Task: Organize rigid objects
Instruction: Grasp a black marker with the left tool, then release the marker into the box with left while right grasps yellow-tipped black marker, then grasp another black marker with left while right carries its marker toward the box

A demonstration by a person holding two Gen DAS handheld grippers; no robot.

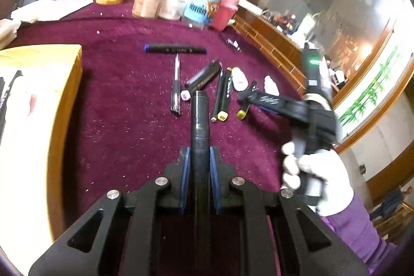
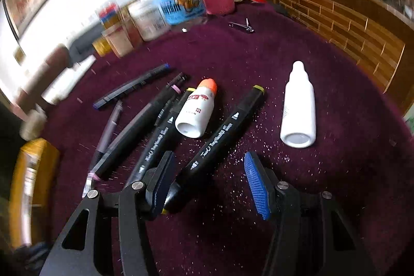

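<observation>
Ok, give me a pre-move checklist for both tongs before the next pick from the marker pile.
1. Left tongs shut firmly on the black pen: ok, both blue pads press its barrel.
2. Held pen lifted clear of the pile: ok, it sits above the maroon cloth.
3. Right tongs open for a grasp: ok, pads apart, nothing clamped.
4. Yellow-tipped marker lined up between the right pads: not ok, its near end sits against the left-hand pad.
5. White bottle clear of the right tongs: ok, it lies apart.
6. Drop-off spot for the pen: cannot tell.
</observation>
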